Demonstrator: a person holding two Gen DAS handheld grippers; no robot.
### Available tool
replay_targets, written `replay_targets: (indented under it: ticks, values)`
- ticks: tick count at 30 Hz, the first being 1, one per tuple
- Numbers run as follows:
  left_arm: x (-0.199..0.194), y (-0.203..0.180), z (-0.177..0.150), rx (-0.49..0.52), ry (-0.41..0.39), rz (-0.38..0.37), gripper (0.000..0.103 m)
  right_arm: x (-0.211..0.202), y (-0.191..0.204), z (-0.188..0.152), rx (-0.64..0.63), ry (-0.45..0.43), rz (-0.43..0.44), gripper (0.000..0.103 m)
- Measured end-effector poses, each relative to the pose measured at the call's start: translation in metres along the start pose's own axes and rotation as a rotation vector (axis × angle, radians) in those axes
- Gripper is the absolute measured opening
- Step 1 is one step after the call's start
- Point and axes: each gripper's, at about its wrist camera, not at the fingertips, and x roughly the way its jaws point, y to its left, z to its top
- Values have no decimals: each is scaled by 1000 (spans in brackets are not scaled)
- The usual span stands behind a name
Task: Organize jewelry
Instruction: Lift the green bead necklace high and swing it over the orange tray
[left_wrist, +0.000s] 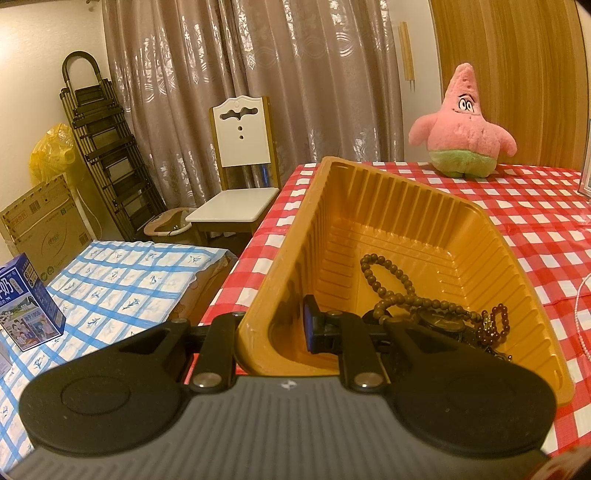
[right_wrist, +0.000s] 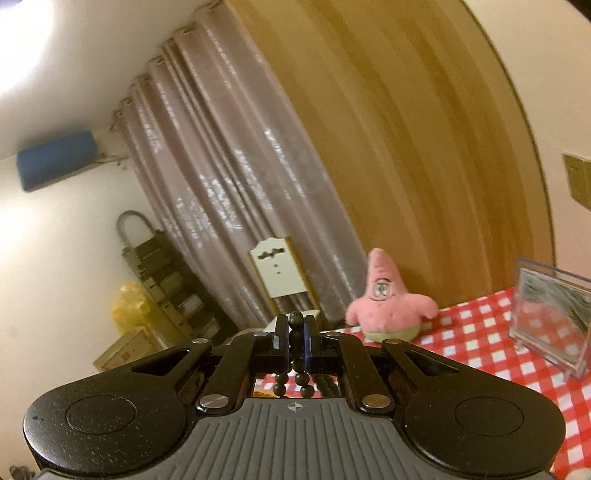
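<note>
Left gripper (left_wrist: 273, 328) clamped on the near-left wall of the orange plastic tray (left_wrist: 391, 206), one finger (left_wrist: 314, 325) inside the tray, the other outside. Right gripper (right_wrist: 295, 336) closed tight on a dark bead strand (right_wrist: 295, 332), raised over the table, loose ends of the strand dangling below between the fingers (right_wrist: 281, 338).

Largest to smallest:

Red-and-white checked tablecloth (left_wrist: 535, 214) spread across the table, reaching the far edge and the right of the scene.

Grey patterned curtain (left_wrist: 251, 92) hanging at the far wall, wooden door panel (left_wrist: 517, 74) to its right.

Blue-checked cloth (left_wrist: 122, 280) over a lower surface to the left, a blue carton (left_wrist: 29, 302) standing on it.

Folded dark rack (left_wrist: 107, 155) leaning at the far left, yellow bag (left_wrist: 51, 151) and cardboard box (left_wrist: 40, 221) beside it.

White chair (left_wrist: 240, 173) drawn up at the far-left edge of the table.

Tray tilted, ribbed walls, near end by the left gripper, far end pointing toward the plush.

Pink starfish plush (left_wrist: 461, 125) upright at the far edge of the table, well apart from the tray.

Clear acrylic stand (right_wrist: 550, 321) at the right on the tablecloth.

Brown bead bracelet (left_wrist: 388, 280) looped on the tray floor, a dark wristwatch (left_wrist: 443, 325) and small reddish beads (left_wrist: 495, 325) heaped at its near-right corner.

Pale bead string (left_wrist: 581, 317) on the tablecloth just right of the tray.
</note>
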Motion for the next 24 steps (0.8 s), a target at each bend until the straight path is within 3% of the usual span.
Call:
replay_targets:
  ticks: [5, 16, 24]
  values:
    - [1, -1, 1, -1, 1, -1, 16, 16, 21, 5, -29, 18, 74, 7]
    - [2, -2, 2, -1, 0, -4, 16, 75, 81, 14, -46, 58, 339, 7]
    - [2, -5, 2, 2, -8, -9, 16, 132, 105, -10, 9, 127, 424, 7]
